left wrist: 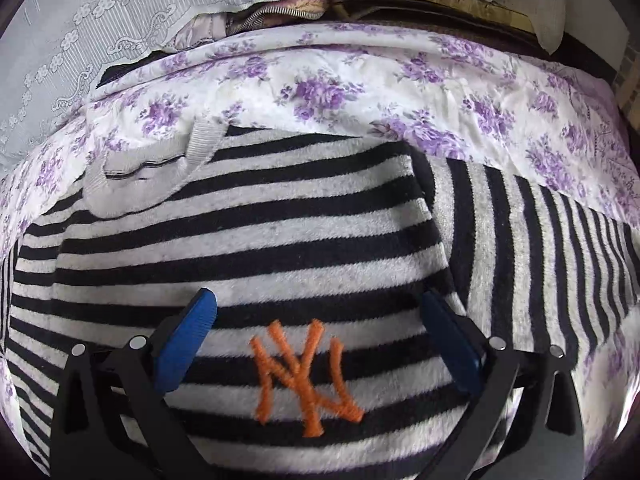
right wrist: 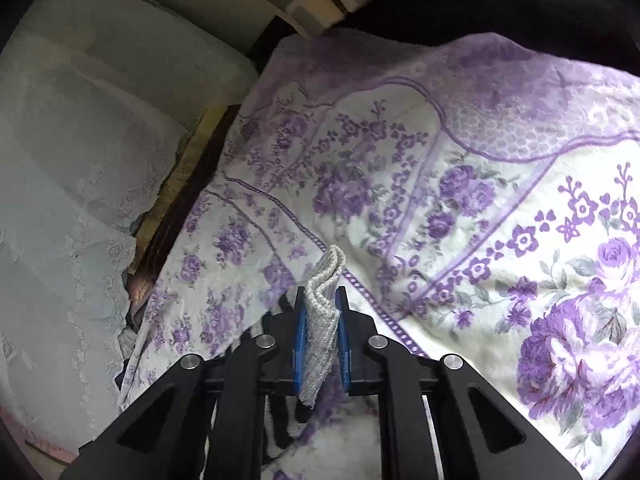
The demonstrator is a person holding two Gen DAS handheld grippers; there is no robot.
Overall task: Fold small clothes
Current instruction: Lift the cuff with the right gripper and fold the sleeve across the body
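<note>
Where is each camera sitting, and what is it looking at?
Left wrist: on the left tool, looking down on the striped sweater; both blue fingers show, spread open.
Right wrist: on the right tool, looking across the blanket; its fingers pinch a ribbed cuff.
Shared: the purple flowered blanket and lace cloth.

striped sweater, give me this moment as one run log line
left tool: open above striped sweater | right tool: shut on ribbed cuff | surface: floral blanket | fold: not yet done
</note>
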